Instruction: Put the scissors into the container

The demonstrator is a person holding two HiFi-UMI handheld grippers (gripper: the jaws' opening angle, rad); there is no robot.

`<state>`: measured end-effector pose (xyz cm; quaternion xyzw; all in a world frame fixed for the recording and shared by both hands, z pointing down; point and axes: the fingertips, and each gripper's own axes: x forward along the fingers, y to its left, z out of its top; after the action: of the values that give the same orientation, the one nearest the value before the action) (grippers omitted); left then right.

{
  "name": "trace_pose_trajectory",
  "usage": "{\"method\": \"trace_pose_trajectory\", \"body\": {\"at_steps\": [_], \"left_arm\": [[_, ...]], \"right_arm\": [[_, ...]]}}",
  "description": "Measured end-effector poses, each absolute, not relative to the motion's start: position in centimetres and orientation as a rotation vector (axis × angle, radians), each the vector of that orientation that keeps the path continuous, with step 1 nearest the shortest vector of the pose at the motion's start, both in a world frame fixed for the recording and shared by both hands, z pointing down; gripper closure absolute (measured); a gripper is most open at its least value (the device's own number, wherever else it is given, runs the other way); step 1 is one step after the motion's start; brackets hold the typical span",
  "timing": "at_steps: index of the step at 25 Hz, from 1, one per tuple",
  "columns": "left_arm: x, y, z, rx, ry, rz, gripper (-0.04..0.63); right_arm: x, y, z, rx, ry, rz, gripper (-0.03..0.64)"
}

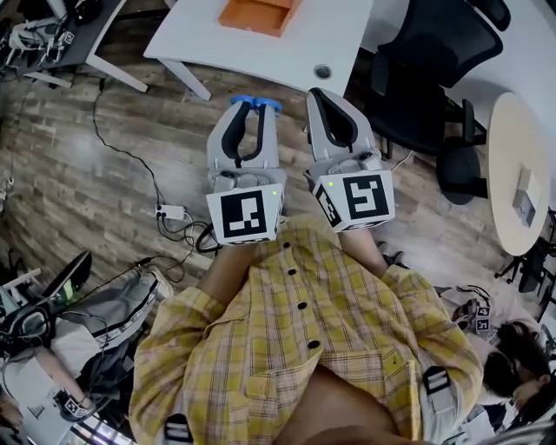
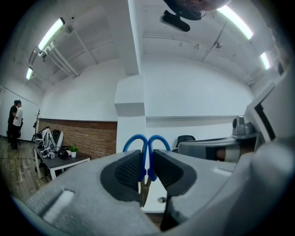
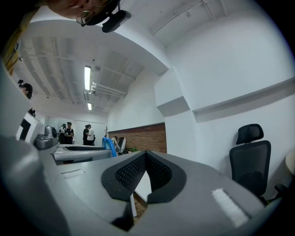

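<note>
Blue-handled scissors [image 1: 254, 104] are clamped in my left gripper [image 1: 253, 111], held upright in front of the person's chest. In the left gripper view the two blue handle loops of the scissors [image 2: 146, 146] rise above the black pads and the metal blades hang below them. My right gripper [image 1: 328, 106] stands beside it on the right, shut with its pads touching and nothing between them [image 3: 145, 159]. An orange container [image 1: 258, 15] sits on the white table [image 1: 261, 43] ahead, beyond both grippers.
A black office chair [image 1: 432, 69] stands right of the table. A round white table [image 1: 519, 174] is at the far right. Cables and a power strip [image 1: 171, 212] lie on the wooden floor at left. Seated people and gear are at the lower corners.
</note>
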<state>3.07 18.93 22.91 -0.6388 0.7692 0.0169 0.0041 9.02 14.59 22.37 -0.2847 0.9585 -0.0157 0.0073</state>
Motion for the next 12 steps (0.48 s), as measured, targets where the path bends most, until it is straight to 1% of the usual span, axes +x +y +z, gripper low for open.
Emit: {"method": "trace_pose_trajectory", "body": {"at_steps": [4, 12], "left_arm": [[-0.7, 17.2, 22.9, -2.040, 2.378, 0.055, 0.505], [-5.5, 14.3, 23.9, -2.098, 2.355, 0.058, 0.505]], "right_arm": [[5.4, 13.0, 22.4, -0.942, 2.988, -0.046, 0.614], [0.9, 10.2, 23.0, -1.020, 2.991, -0.042, 0.614]]}}
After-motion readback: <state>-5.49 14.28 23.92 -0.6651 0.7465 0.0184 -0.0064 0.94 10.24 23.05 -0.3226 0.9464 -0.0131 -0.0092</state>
